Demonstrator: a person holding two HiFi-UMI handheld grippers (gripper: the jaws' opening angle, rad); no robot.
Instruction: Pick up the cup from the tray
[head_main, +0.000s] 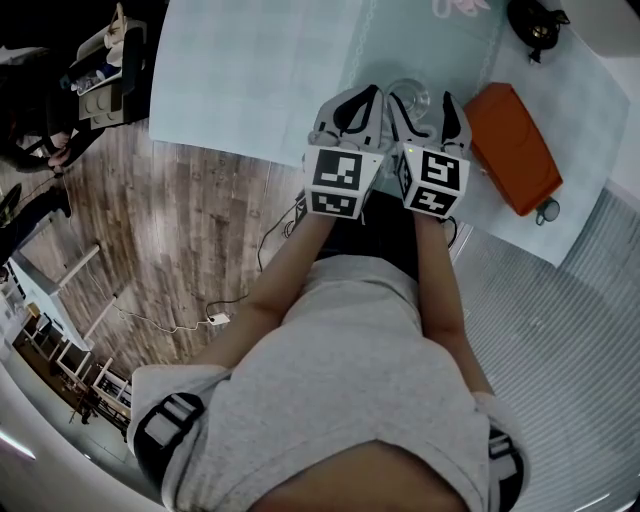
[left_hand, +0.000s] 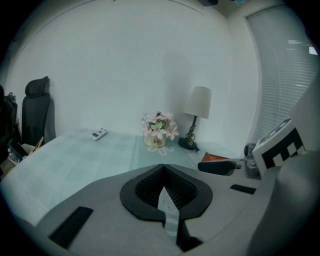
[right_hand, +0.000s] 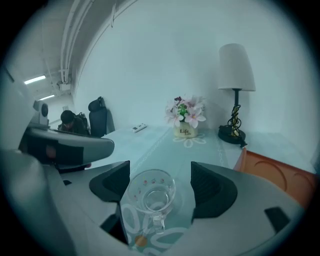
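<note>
Two hand-held grippers: left hand-held gripper at 9 o'clock of right hand-held gripper, side by side over the near part of the table, one in each of the person's hands.
Left hand-held gripper, state: jaws together, dark pads meeting at the tips; only a thin sliver of table shows in the slit below them; nothing held.
Right hand-held gripper, state: jaws wide apart, cup standing between them, not clamped.
Cup: clear glass, upright, small red marks round the rim, handle turned to 6 o'clock toward the gripper's camera; it sits over a white petal print on the table; nearer the 9 o'clock pad, contact there cannot be told.
Tray: orange, on the table at 3 o'clock of the cup, apart from it; the cup is off the tray.
Table, surface: pale checked cloth with a lighter runner leading toward 12 o'clock.
Flower pot: pink and white blooms in a cream pot, far down the runner at 12 o'clock of the cup.
Lamp: white shade, dark twisted stem and base, at 3 o'clock of the flower pot, just beside it.
Remote: white, on the far part of the table at 11 o'clock.
Office chair: black, beyond the table at 10 o'clock.
Wall: plain white, behind everything.
</note>
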